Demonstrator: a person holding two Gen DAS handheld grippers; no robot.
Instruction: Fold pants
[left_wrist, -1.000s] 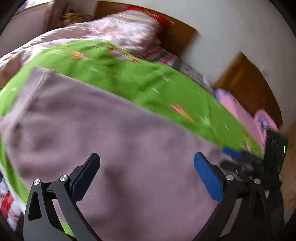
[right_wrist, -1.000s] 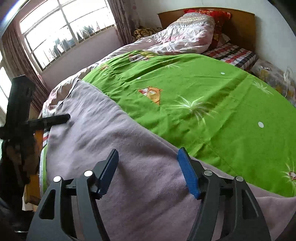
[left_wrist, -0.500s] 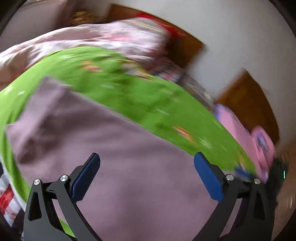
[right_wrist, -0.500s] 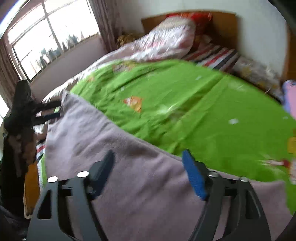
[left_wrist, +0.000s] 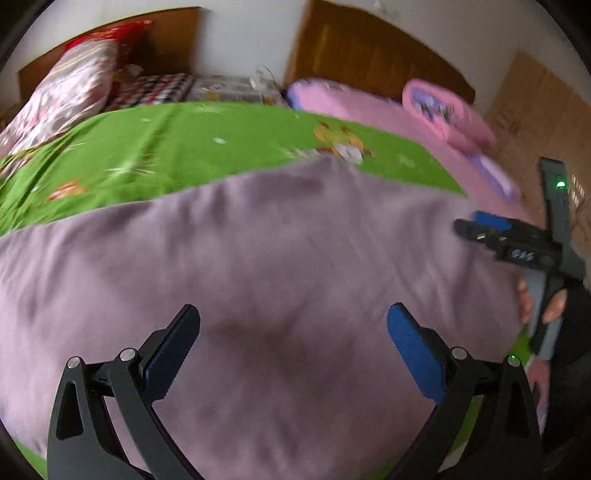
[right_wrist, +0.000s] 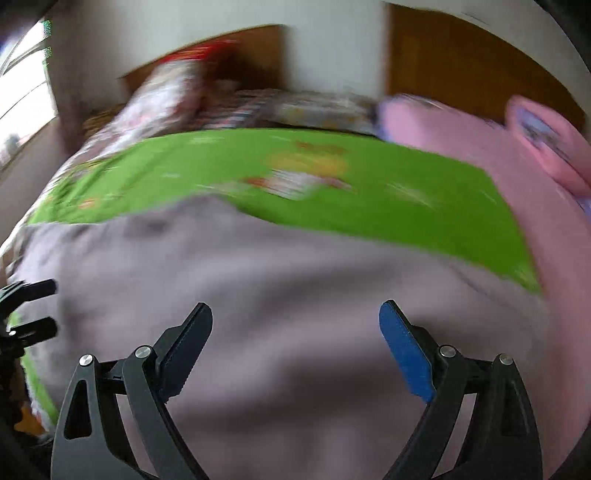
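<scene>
- Both wrists have swung along the bed since the earlier frames: the window is nearly gone from my right view, and the wooden door (left_wrist: 369, 62) and pink bedding (left_wrist: 369, 110) have come into both views.
- Big landmark is the green sheet (left_wrist: 184, 147); everything else I place against it.
- Mauve pants (left_wrist: 277, 277) lie spread flat over the near part of the green sheet, filling the lower half of both views, their far edge running across it.
- Soft, light fabric by the look of it, limp and likely to sag and drag when lifted; I'd pinch an edge or corner, not the flat middle.
- Left gripper (left_wrist: 293, 343) hangs over the pants on the near side of the green sheet, fingers spread wide, nothing between them.
- Right gripper (right_wrist: 295, 339) likewise: its fingers went wider just now and stand spread, empty, above the cloth.
- Motion blur smears everything; I can't tell waistband from leg hems, and the near edge of the pants is cut off behind my fingers.
</scene>
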